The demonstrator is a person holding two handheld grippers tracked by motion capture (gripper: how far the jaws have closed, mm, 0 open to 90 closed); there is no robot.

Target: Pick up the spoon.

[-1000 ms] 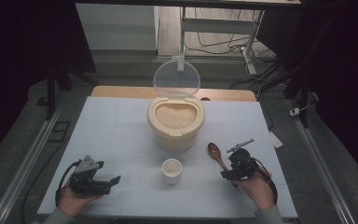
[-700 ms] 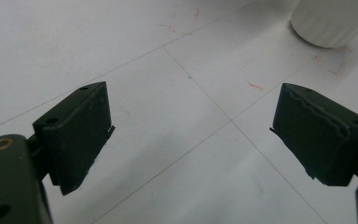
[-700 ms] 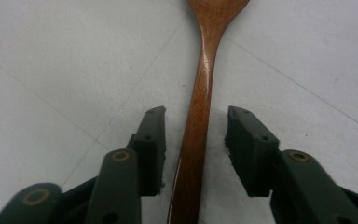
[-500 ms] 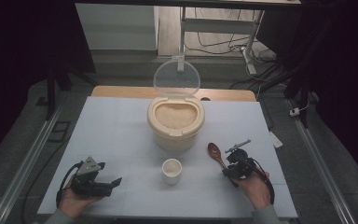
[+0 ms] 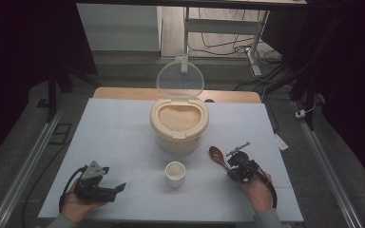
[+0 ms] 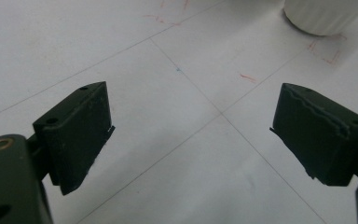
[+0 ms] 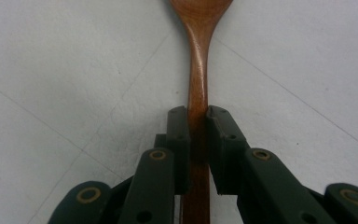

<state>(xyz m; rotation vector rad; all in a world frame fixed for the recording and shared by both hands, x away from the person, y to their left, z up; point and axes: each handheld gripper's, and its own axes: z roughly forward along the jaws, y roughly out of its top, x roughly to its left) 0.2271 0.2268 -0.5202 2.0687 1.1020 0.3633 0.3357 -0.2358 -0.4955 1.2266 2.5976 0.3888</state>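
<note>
A brown wooden spoon (image 5: 217, 155) lies on the white table, right of a small white cup (image 5: 175, 173). My right gripper (image 5: 232, 165) has just been closing and is shut on the spoon's handle (image 7: 198, 93), its pads pressing both sides while the bowl points away. My left gripper (image 5: 116, 188) rests low at the front left, held by a hand, with its jaws wide open over bare table (image 6: 191, 121) and nothing between them. The white cup's base (image 6: 324, 16) sits ahead of it to the right.
A cream rice container (image 5: 179, 123) full of rice stands at the table's middle, its clear lid (image 5: 180, 78) raised behind it. The table's wooden back edge (image 5: 123, 93) and metal rails (image 5: 28, 156) border the work area. Cables run on the floor beyond.
The right gripper's jaws have closed onto the spoon handle. Both hands have stayed about where they were.
</note>
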